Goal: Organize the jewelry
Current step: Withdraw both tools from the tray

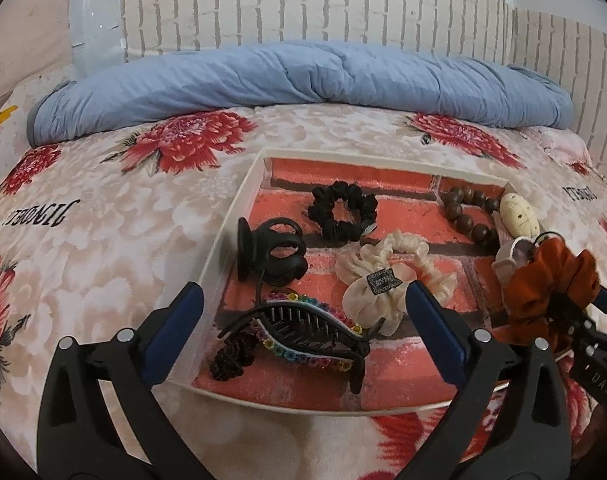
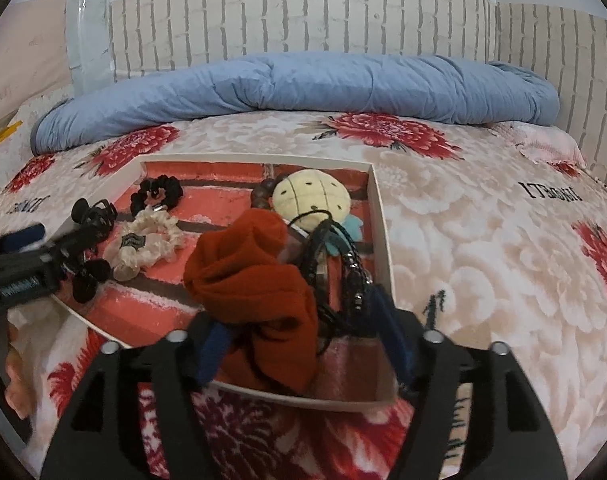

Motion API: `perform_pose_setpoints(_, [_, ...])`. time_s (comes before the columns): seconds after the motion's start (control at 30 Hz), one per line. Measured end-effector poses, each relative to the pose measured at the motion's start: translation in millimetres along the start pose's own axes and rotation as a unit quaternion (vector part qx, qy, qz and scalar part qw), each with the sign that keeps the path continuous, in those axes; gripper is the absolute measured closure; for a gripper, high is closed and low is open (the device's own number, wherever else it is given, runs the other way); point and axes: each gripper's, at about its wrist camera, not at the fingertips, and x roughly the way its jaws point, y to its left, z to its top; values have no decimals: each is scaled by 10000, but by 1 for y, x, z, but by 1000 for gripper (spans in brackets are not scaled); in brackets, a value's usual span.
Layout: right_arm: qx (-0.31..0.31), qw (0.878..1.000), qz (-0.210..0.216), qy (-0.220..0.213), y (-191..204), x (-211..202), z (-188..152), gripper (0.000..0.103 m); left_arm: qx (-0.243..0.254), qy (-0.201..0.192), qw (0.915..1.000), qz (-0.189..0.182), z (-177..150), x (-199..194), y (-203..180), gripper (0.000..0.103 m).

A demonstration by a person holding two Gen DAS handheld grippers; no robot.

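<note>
The right gripper (image 2: 303,332) has its blue-padded fingers clenched on a rust-orange fabric scrunchie (image 2: 259,292), holding it over the near right corner of the shallow white tray lined with red brick-pattern paper (image 1: 239,196). Black cords (image 2: 335,272) hang against the scrunchie; I cannot tell whether they are pinched too. The left gripper (image 1: 303,316) is released, jaws spread wide above the near left of the tray, grasping nothing.

To do this step well, I would lower the scrunchie onto a bare patch of the lining before letting go, and watch that the cords do not drag along with it.

Counted in the tray: three scrunchies, namely the rust one, a black one (image 1: 341,210) at the back and a cream satin one with a small dark label (image 1: 387,280) in the middle. One black plastic claw clip (image 1: 271,252) stands at the left. One long black comb clip edged with coloured beads (image 1: 303,332) lies nearest. One small black braided tie (image 1: 231,358) touches it. One brown wooden bead bracelet (image 1: 463,212) lies beside one cream plush doll head (image 1: 519,214).

The tray rests on a floral bedspread (image 1: 103,240), with one rolled blue quilt (image 1: 303,76) behind.
</note>
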Motion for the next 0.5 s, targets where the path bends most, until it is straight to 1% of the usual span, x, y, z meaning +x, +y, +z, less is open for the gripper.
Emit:
perform_pose_setpoints(0.07, [-4,10000,36,27,-1,-3,-1,23,-15,-77,10000,42,2,-10,2,5])
perform_pose_setpoints(0.17, [11,9998,165,67,-2,-11,-1,18,-78,-242,9995,171,5,-32,8,5])
perform_pose_setpoints(0.23, [-59,9998,174,81,0,-17,0,17,-176,-310,9992,196,6,-48,14,5])
perform_pose_setpoints(0.27, [-116,9998,146,23,2,-25,1,17,-225,-329,9990,212,6,-56,17,5])
perform_pose_setpoints(0.3, [-135,9998,133,-37,3,-32,1,13,-256,-343,9989,213,4,-65,20,5])
perform_pose_setpoints(0.37, [-147,9996,121,-192,4,-51,-3,10,-243,-402,9986,248,-1,-82,25,5])
perform_pose_setpoints(0.43, [-176,9993,121,-297,6,-69,-12,9,-200,-491,9978,403,-11,-103,27,5])
perform_pose_setpoints(0.5, [-195,9991,92,-373,7,-84,-23,8,-223,-552,9971,482,-24,-125,30,5])
